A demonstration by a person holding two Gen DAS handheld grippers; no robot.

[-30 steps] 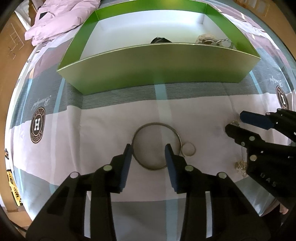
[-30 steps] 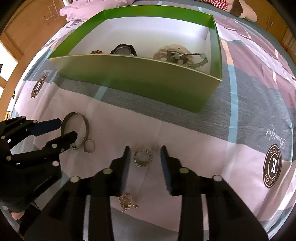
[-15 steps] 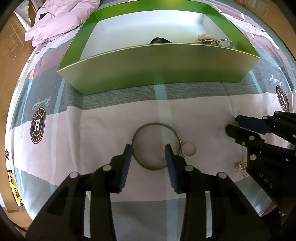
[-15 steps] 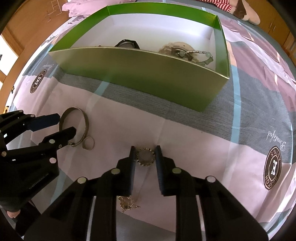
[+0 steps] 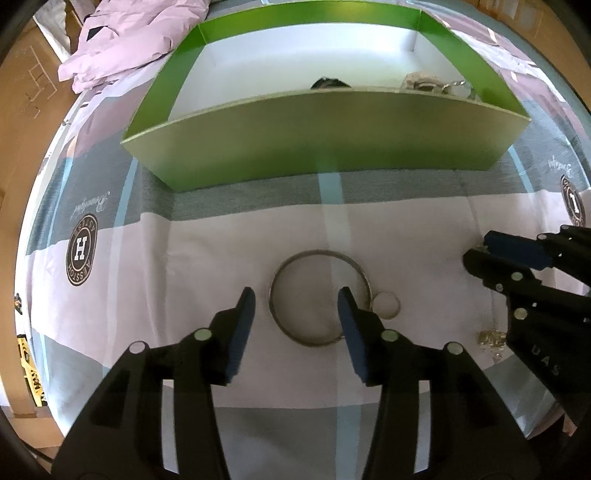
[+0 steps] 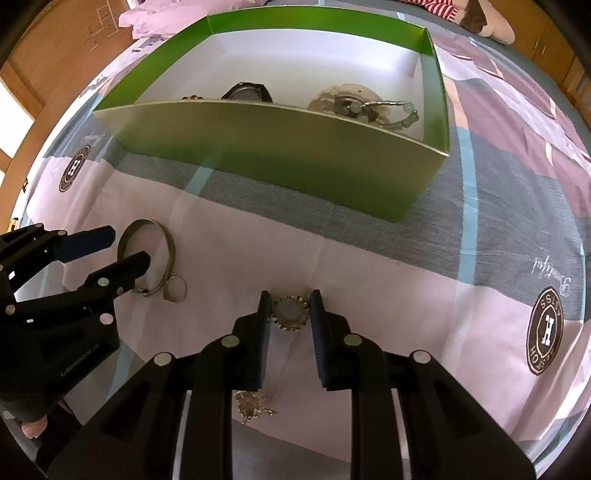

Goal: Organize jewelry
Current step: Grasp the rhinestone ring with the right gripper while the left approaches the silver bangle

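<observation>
Right gripper (image 6: 290, 306) points steeply down at the bedsheet (image 6: 424, 306); its jaws closed in during the last second and now clamp the round studded ring (image 6: 290, 314), a pad against each side of it. This ring lies at about 6 o'clock from the green box (image 6: 280, 162), well clear of the box's near wall. Just behind the gripper's fingers, toward 6 o'clock, a small gold trinket with a thin chain (image 6: 253, 404) sits on the sheet.

Left gripper (image 5: 295, 310) also points steeply down. Its jaws have just been widening and stand apart: the left pad is outside the large silver bangle (image 5: 319, 297) at its 9 o'clock side, the right pad is over the bangle's interior near 3 o'clock. Neither pad presses on the metal as far as the left wrist view shows. A small plain ring (image 5: 386, 304) lies touching or just beside the bangle at its 3 o'clock edge. The bangle rests flat at 6 o'clock from the box.

Box interior, white floor: a dark watch-like piece (image 6: 247, 92) near the middle of the near wall, a small gold item (image 6: 192, 97) at its 9 o'clock, and a pale pouch with a beaded bracelet (image 6: 364, 107) at its 3 o'clock. A lilac garment (image 5: 129, 33) is bunched at 10 o'clock from the box.
</observation>
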